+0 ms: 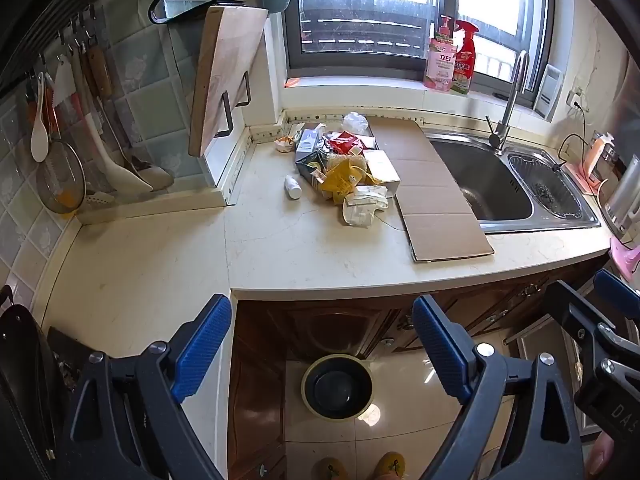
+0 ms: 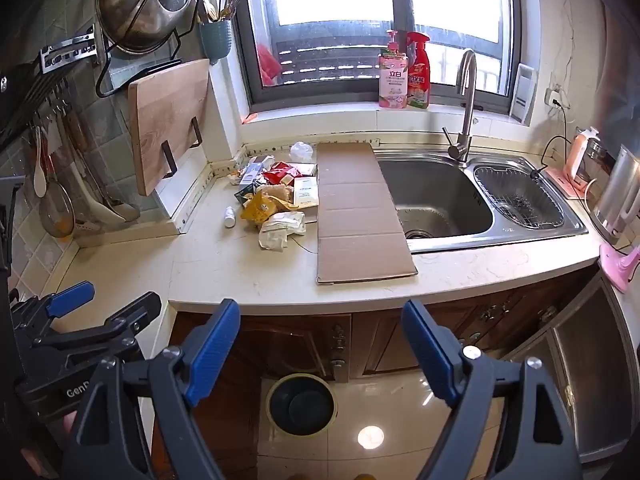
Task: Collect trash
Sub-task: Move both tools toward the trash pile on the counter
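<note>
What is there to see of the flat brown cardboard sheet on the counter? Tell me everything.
The flat brown cardboard sheet is a long, plain corrugated strip with three cross creases dividing it into panels. It lies flat on the pale stone counter, running from the back wall toward the front edge. Its right side overhangs the steel sink basin; its left side touches the pile of wrappers and boxes. Nothing rests on it, and neither tool touches it.

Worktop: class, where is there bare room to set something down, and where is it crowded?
Bare: the front strip of the worktop, between the trash pile and the front edge, and the corner stretch left of it below the hanging utensils. Crowded: the back by the window, with the pile and the flattened cardboard overlapping the sink.
</note>
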`<state>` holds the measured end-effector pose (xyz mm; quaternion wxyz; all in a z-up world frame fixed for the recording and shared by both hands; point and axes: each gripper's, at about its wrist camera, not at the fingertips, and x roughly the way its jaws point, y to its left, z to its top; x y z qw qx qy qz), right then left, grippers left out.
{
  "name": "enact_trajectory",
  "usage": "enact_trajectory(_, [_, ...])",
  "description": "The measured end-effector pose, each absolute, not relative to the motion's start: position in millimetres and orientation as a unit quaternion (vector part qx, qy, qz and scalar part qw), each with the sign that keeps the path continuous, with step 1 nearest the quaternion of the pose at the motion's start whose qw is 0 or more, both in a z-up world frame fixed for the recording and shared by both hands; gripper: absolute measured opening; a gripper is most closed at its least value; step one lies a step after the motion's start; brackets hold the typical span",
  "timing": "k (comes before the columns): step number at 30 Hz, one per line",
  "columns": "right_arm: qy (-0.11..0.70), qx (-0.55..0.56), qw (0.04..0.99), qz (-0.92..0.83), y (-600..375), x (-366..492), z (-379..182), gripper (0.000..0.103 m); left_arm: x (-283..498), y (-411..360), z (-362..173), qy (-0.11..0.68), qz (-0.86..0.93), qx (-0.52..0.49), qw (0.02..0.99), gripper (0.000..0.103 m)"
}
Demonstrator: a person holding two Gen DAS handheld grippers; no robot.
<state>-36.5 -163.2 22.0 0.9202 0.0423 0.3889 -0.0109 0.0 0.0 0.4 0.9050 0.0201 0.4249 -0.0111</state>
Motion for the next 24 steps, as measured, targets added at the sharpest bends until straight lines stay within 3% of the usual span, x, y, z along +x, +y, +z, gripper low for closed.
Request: enact_trajectory(24, [0.337,0.024,0.94,-0.049,-160.7,-49.4,55.2,0.084,-3.4,-4.0,28.8,0.387,-0.06,0.044,0.919,0.088])
